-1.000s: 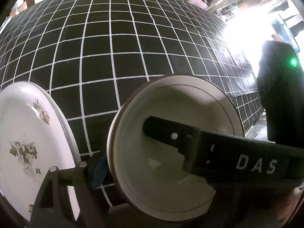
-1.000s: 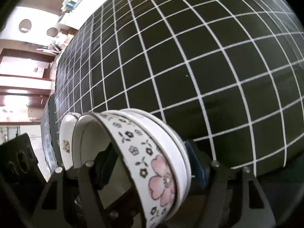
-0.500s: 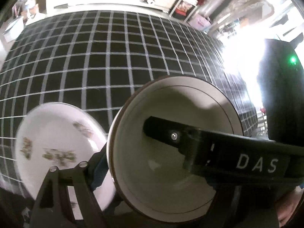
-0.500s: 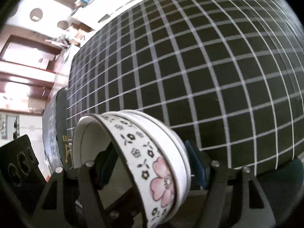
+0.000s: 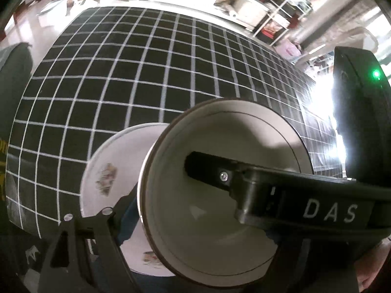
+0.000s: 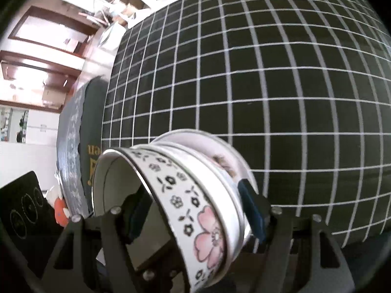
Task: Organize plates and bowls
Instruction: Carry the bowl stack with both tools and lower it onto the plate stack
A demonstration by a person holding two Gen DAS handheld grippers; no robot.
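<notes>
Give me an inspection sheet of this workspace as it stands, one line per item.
Surface: black tablecloth with white grid, largely bare.
Job's things: plain white bowl held on edge by the left tool; floral bowl clamped by the right tool; white plate with faded prints flat on the cloth near the front edge.
Clutter: nothing seen on the cloth.
Grippers: both tools shut on a bowl wall.
Cables: nothing seen.
Surroundings: black device with green light; shelving behind the table.

2 wrist views close above the grid cloth (image 5: 146, 78), both facing it.
</notes>
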